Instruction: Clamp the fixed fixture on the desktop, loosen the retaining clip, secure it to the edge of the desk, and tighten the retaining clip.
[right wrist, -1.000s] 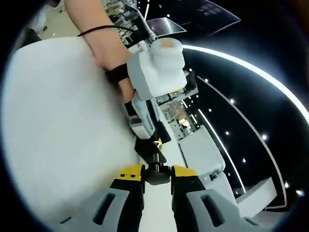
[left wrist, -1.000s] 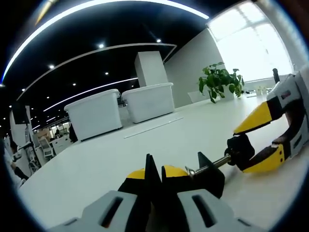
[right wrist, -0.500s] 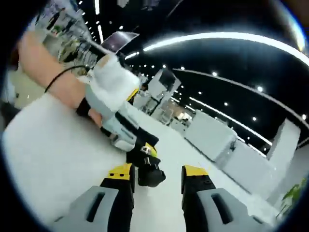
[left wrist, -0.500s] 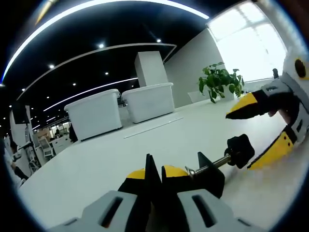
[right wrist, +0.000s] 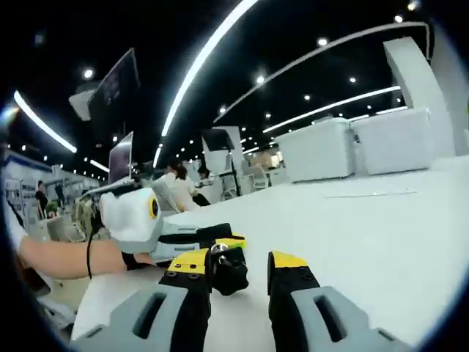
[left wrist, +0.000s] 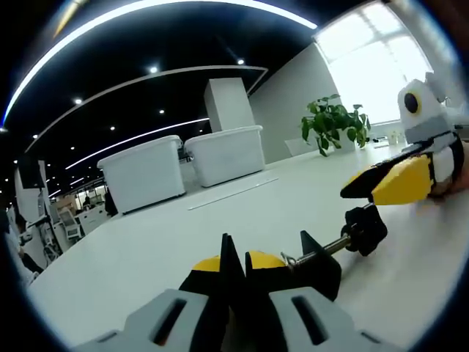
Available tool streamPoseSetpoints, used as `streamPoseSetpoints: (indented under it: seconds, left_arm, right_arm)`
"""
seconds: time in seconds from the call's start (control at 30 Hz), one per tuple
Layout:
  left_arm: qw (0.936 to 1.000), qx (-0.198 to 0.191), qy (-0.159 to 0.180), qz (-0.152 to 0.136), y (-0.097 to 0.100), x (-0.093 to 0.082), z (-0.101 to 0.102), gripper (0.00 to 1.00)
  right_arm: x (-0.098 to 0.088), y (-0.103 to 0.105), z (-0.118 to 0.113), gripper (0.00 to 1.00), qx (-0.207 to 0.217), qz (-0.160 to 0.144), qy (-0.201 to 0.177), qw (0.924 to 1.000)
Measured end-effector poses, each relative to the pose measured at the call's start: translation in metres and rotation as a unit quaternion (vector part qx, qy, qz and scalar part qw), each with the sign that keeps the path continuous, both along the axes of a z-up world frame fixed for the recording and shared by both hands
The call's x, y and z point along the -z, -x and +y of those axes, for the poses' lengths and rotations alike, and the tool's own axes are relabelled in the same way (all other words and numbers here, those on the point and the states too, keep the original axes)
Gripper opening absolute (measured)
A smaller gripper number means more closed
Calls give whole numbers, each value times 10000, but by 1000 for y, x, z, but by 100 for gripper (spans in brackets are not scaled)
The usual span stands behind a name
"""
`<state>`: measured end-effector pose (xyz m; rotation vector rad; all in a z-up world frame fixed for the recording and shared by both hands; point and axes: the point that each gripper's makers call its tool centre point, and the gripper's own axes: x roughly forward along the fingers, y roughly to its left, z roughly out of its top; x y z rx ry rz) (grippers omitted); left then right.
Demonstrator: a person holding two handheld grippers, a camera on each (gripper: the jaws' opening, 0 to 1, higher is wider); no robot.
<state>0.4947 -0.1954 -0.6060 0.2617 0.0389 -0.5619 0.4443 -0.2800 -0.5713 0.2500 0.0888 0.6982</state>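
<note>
A black clamp fixture [left wrist: 316,258] stands on the white table [left wrist: 220,220], and my left gripper [left wrist: 236,264] is shut on its body. A screw rod runs from it to the right and ends in a black knob [left wrist: 364,227]. My right gripper [left wrist: 382,183] comes in from the right with its yellow tips just above that knob. In the right gripper view my right gripper [right wrist: 238,262] is open, with the knob [right wrist: 229,270] in the gap nearer the left jaw. Behind the knob is the left gripper [right wrist: 212,236], held by a person's arm [right wrist: 66,257].
Two large white bins [left wrist: 146,172] [left wrist: 226,152] stand at the far side of the table, and a potted plant [left wrist: 333,123] is at the far right by the window. In the right gripper view, monitors and people are beyond the table's edge [right wrist: 88,308].
My right gripper has opened off the knob and rolled around it, its jaws now wider apart. The left gripper and the clamp have stayed still.
</note>
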Motion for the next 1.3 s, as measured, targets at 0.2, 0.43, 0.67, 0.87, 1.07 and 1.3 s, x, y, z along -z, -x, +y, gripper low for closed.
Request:
streamPoseSetpoints:
  seconds: [0.2,0.43,0.67,0.87,1.07,1.3]
  left_arm:
    - [10000,2,1,2,0,0,0,9]
    - [10000,9,7,12,0,0,0,9]
    - [10000,9,8,16,-1,0,0,9]
    - [10000,6,10,19,-1,0,0,9]
    - [10000,-12,11,19,-1,0,1,9]
    - [10000,-45,11,18,-1,0,2,9]
  right_arm:
    - [10,8,18,24,-277,147,249,9992]
    - [17,8,23,24,-327,243,460,9981]
    - [18,8,26,21,-422,178,572,9973]
    - [16,11,28,20,-390,-282,1009,9937]
    - [13,12,29,20,-336,-950,1665,9809]
    - [13,17,33,20,-239,-1617,2452,9556]
